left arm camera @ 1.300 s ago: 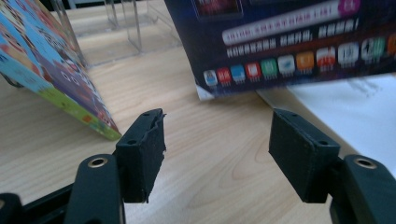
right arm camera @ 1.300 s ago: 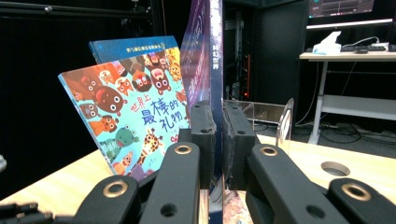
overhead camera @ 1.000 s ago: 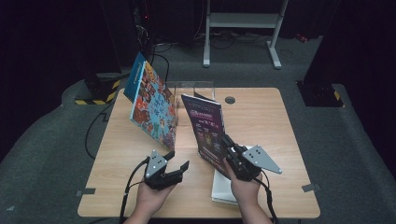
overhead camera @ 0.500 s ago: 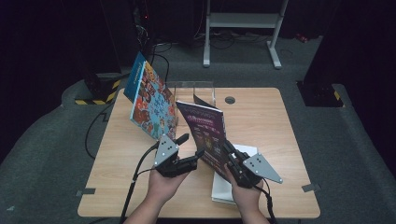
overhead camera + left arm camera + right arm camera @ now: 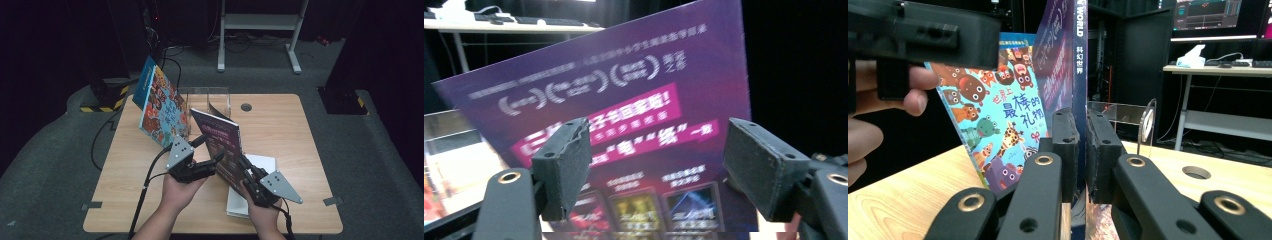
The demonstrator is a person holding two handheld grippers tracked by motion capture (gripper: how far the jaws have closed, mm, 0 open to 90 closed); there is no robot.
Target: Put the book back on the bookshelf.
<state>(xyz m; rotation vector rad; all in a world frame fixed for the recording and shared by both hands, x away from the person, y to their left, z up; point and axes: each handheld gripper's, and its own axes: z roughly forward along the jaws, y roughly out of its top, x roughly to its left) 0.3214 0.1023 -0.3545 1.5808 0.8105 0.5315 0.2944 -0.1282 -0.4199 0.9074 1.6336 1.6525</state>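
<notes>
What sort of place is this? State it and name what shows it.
Probably a lab or recording studio, not a home: black-draped surroundings, a lone wooden table on grey floor, hazard-striped equipment beside it, and a desk with monitors in the right gripper view.

Readable on the spine of the purple magazine (image 5: 1079,75): "WORLD" in white capitals, followed below by the Chinese characters "科幻世界". Printed on the cover of the colourful children's book (image 5: 998,125) (cartoon animals all round): "世界上最棒的礼物" in white. Across the purple magazine's cover, in the left gripper view, more white Chinese lettering on pink bands, too blurred to read.
</notes>
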